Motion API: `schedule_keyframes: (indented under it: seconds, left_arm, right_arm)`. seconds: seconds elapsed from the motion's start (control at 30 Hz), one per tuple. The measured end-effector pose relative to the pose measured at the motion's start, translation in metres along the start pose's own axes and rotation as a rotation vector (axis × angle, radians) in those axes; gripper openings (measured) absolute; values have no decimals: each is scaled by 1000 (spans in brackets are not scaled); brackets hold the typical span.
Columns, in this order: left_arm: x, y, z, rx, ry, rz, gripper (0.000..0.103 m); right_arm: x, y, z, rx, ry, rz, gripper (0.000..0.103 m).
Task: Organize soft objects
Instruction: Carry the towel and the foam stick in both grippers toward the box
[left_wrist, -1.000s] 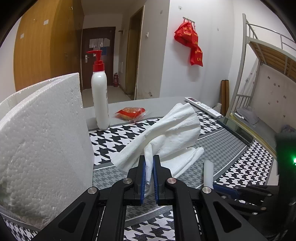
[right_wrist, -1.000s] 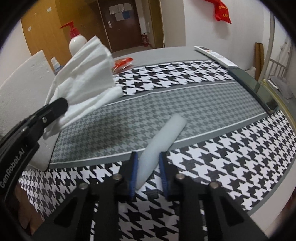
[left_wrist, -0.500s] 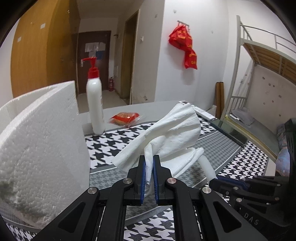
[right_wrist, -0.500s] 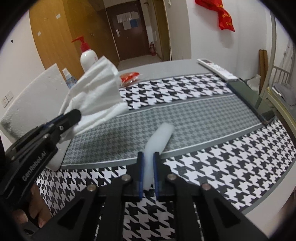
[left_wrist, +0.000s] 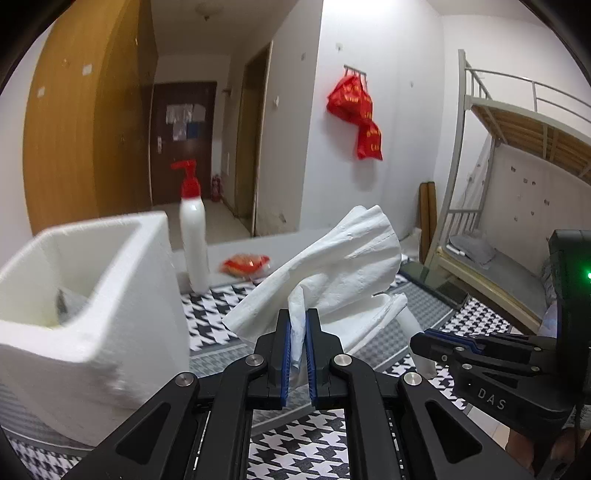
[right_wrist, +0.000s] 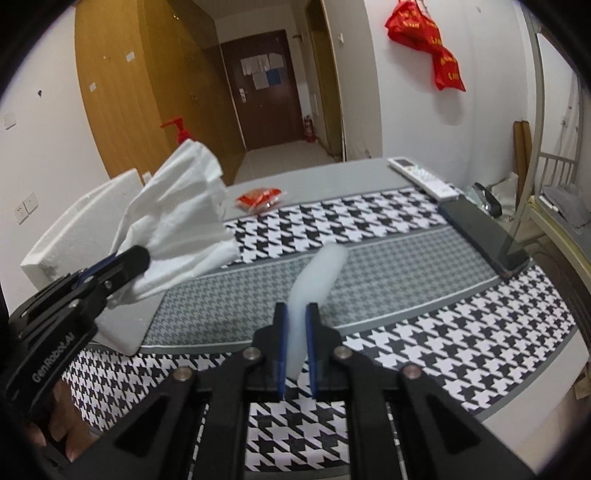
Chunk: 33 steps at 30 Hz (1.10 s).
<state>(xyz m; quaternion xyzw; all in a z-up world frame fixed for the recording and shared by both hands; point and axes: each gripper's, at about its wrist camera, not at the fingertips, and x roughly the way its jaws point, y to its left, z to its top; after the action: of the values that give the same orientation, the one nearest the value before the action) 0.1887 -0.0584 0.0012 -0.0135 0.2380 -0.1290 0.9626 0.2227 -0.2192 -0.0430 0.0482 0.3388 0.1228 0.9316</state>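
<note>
**Left wrist view: both claws loaded, box waits for its contents**

Left wrist camera shows the left claw (left_wrist: 296, 343) pinched tight on a crumpled white tissue (left_wrist: 332, 266), which fans up and out above the blue pads, clear of the patterned table (left_wrist: 207, 321). Just to its left stands an open white foam box (left_wrist: 92, 295), near the table's left edge; something grey lies inside, too blurred to name. From the right wrist camera, the right claw (right_wrist: 295, 347) is clamped on a pale foam stick (right_wrist: 317, 273), the far end of which points out over the grey middle band of the table, apparently lifted off it.

A pump bottle (left_wrist: 194, 236) and a red snack packet (left_wrist: 245, 264) sit toward the far edge; a remote control (right_wrist: 421, 177) and a dark phone (right_wrist: 484, 236) lie along the right edge.

Judging by the scene, the job stands mid-course: both soft items are picked up, neither is yet in the box. What seems left is to carry the tissue, then the stick, over the box's rim and let go. The tissue, being floppy, may snag on the rim; the stick may need tilting to fit.
</note>
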Motion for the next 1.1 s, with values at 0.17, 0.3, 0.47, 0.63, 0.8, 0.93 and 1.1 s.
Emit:
schedule_keyframes:
  seconds: [0.17, 0.3, 0.47, 0.63, 0.8, 0.93, 1.1]
  left_arm:
    - [-17, 0, 7, 6, -29, 16, 8]
    - [-24, 2, 10, 11, -40, 31, 8]
    - [-29, 5, 16, 9, -59, 50, 8]
    - [-41, 10, 22, 1, -87, 79, 8]
    - [-53, 17, 29, -1, -113, 115, 8]
    - [-60, 27, 32, -16, -123, 149, 8]
    - [-69, 35, 34, -24, -137, 188, 8]
  right_arm:
    - [-15, 6, 9, -19, -46, 26, 12]
    - [-24, 13, 14, -46, -75, 45, 12]
    - [-31, 21, 21, -74, -106, 73, 12]
    - [-38, 27, 30, -97, -139, 103, 12]
    - [-44, 39, 39, -132, -163, 120, 12]
    - [-45, 46, 47, -148, -177, 151, 12]
    - [-45, 62, 52, -186, -194, 190, 12]
